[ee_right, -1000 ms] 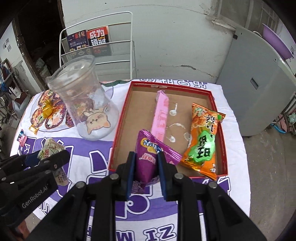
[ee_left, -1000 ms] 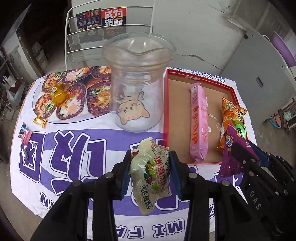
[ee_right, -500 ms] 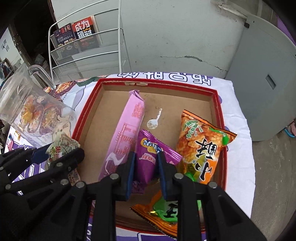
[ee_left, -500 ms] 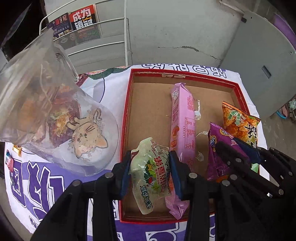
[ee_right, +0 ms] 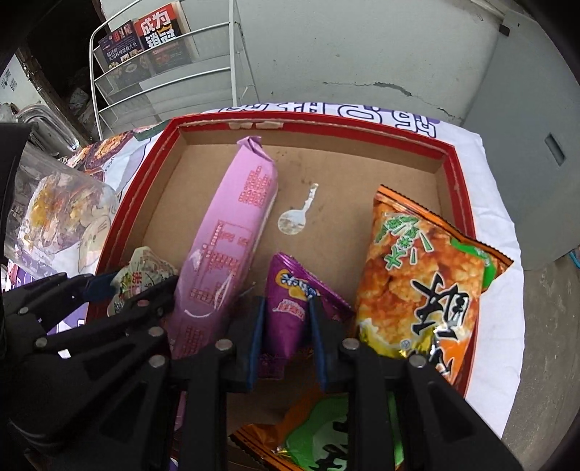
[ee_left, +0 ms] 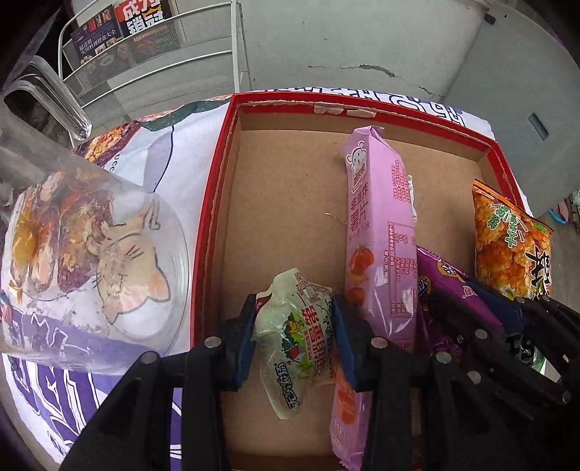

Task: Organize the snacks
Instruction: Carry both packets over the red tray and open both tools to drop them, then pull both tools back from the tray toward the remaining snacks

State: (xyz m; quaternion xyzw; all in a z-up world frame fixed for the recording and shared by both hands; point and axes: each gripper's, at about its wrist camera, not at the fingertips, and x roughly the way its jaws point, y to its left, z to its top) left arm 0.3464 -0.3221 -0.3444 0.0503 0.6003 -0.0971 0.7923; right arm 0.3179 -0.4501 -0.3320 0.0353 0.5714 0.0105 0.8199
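Left hand-held gripper (ee_left: 293,340) pinches a pale green snack pouch (ee_left: 295,347), right hand-held gripper (ee_right: 284,326) a crinkled purple packet (ee_right: 290,308)

Red-and-black magazine cover (ee_right: 157,32) on wire rack (ee_right: 232,65), far beyond the jaws: large white characters 成为销冠.
Orange snack bag (ee_right: 431,279), right of the right jaws: large black character 趣.
Pink packet (ee_left: 380,232), right of the left jaws: printed table and column of characters, too small to read.
Green-white pouch (ee_left: 295,340), between the left jaws: red characters, not clearly legible.
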